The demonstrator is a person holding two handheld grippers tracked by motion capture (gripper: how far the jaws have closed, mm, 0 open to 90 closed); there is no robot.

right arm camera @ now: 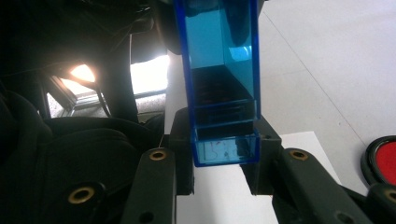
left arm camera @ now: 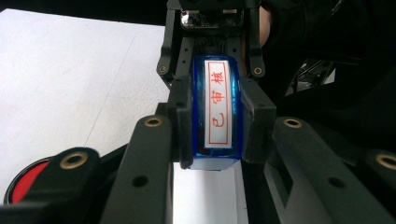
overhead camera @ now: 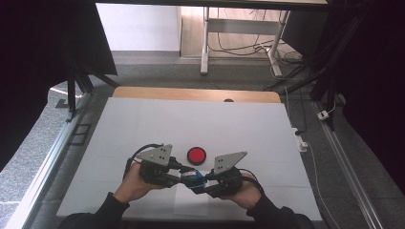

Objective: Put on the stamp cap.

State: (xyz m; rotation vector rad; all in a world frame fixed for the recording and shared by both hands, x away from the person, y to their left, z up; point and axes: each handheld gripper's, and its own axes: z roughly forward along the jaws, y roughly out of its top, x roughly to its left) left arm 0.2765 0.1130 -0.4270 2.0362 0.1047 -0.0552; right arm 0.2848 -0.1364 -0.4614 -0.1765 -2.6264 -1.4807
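Note:
A blue see-through stamp (overhead camera: 192, 177) is held a little above the table between both grippers. In the left gripper view the stamp (left arm camera: 217, 116) carries a white label with red characters, and my left gripper (left arm camera: 218, 128) is shut on its near end. My right gripper (right arm camera: 225, 154) is shut on the opposite end of the stamp (right arm camera: 224, 93), whose clear blue casing runs away from it. In the high view the left gripper (overhead camera: 181, 174) and the right gripper (overhead camera: 203, 181) face each other near the table's front.
A round red ink pad (overhead camera: 196, 154) in a black case lies just beyond the grippers, the ink pad (left arm camera: 23, 182) also at the lower left and the ink pad (right arm camera: 385, 161) at the right edge. A white paper sheet (overhead camera: 191, 202) lies under the stamp on the white table (overhead camera: 191, 119).

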